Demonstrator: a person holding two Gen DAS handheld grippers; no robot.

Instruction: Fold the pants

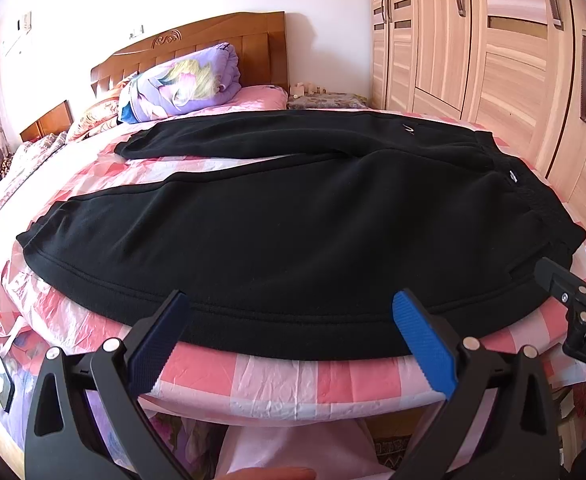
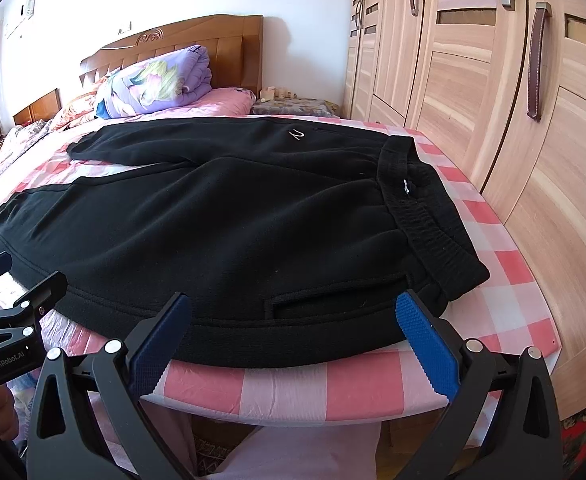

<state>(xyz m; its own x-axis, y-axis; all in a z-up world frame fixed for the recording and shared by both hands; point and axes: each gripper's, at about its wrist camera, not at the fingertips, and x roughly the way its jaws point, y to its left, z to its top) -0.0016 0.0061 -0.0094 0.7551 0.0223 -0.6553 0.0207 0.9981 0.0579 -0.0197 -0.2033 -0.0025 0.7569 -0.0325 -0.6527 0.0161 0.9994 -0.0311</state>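
On the bed [image 1: 277, 384], black pants [image 1: 293, 216] lie flat while the left hand-held gripper [image 1: 293, 332] and right hand-held gripper [image 2: 293, 332] hover spread at their near edge.

Black pants [image 1: 293, 216] spread flat on pink checked bedsheet [image 1: 313, 384], waistband right, legs left; left gripper [image 1: 289, 320] wide apart at near hem; right gripper [image 1: 581, 280] at right edge

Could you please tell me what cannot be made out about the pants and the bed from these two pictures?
- The small white tag at the waistband: too small to read in both views.
- Bed underside: hidden by the checked sheet.
- Far leg's cuff: too dark for detail in the left wrist view.
- Items on the nightstand: too small.
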